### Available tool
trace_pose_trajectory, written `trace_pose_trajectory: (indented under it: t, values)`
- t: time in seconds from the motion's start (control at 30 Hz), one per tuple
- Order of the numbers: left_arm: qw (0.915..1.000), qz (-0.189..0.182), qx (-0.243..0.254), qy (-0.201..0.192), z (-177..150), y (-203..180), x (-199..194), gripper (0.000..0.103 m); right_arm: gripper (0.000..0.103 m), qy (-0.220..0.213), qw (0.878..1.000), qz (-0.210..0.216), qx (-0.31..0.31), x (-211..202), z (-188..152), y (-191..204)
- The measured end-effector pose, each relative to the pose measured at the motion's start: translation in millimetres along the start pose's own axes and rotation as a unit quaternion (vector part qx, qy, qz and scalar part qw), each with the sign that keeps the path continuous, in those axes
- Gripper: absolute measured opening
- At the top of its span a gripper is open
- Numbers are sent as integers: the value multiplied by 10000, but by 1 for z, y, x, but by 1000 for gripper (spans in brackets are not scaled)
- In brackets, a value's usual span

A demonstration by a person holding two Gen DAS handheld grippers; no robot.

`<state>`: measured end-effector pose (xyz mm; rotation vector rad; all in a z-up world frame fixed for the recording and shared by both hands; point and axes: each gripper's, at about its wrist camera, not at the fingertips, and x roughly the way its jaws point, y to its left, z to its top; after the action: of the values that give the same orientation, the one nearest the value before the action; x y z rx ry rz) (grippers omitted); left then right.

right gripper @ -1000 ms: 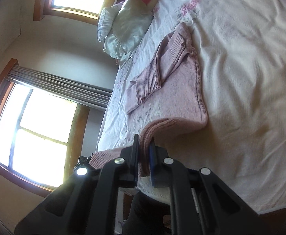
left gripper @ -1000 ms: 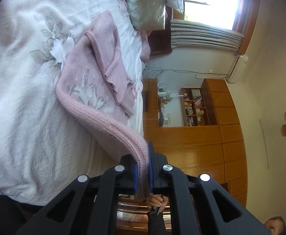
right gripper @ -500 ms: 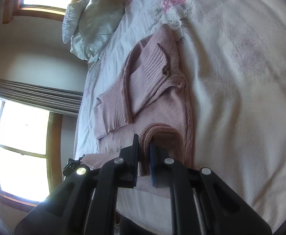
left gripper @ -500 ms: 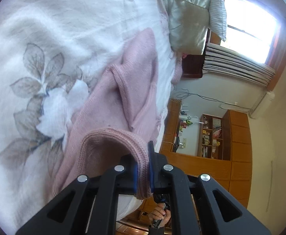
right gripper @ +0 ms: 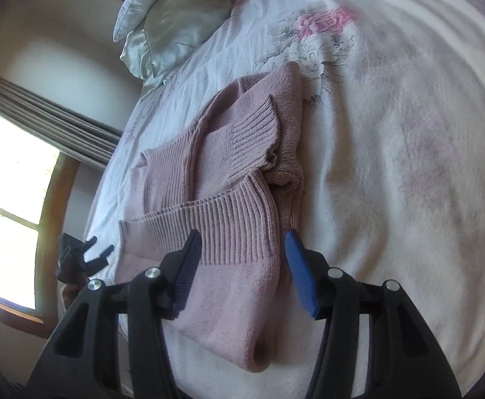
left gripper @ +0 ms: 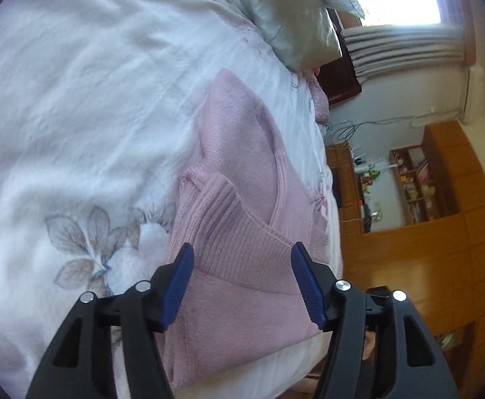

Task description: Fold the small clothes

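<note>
A small pink knitted sweater (left gripper: 242, 206) lies folded on a white floral bedspread (left gripper: 76, 99). Its ribbed hem is doubled up over the body, and the sleeves lie folded across. My left gripper (left gripper: 242, 282) hovers open just over the ribbed hem, jaws wide apart with nothing between them. In the right wrist view the same sweater (right gripper: 229, 173) lies under my right gripper (right gripper: 242, 272), which is also open above the ribbed band. The left gripper (right gripper: 86, 256) shows small at that view's left edge.
Silky grey-green pillows (left gripper: 295, 16) sit at the head of the bed, also seen as pillows (right gripper: 172, 23) in the right view. A wooden wardrobe and shelves (left gripper: 425, 199) stand beyond the bed edge. Curtained windows (right gripper: 6, 193) line the wall.
Both grippers carried the sweater's hem up over its body, then let go and opened. The hem now lies flat on the folded sweater.
</note>
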<state>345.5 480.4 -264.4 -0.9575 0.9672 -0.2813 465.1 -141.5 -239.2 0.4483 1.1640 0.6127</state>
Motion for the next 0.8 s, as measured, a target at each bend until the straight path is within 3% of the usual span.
trace_pose_trajectory:
  t: [0.13,0.3,0.33,0.37,0.4,0.43,0.47,0.7,0.8]
  values:
    - [9958,690,562,206,7,-13,16,63,53,88,9986,-345,-386,25,-1,8]
    - [9870,1127,1036,484,3,-20,34,63,53,121,9973,-488,-539,45,2,8]
    - [9850,1181,1164,476,0,-24,34,62,48,135,9966,-516,-622,48,1,10]
    - [9830,1238,1281,444,-3,-28,34,52,42,148,9960,-516,-711,50,0,12]
    - [9810,1281,1380,464,-6,-30,34,30,30,172,9951,-542,-811,51,-2,14]
    - [9789,1359,1454,460,-8,-32,34,21,19,159,9938,-613,-918,51,-4,16]
    - [9779,1355,1529,440,-12,-32,33,11,15,123,9925,-658,-1026,50,-6,18]
    - [9744,1198,1877,302,-19,-37,35,11,19,118,9914,-699,-1097,53,-6,16]
    - [9767,814,1985,28,-23,-49,23,6,11,98,9900,-817,-1146,50,-6,22]
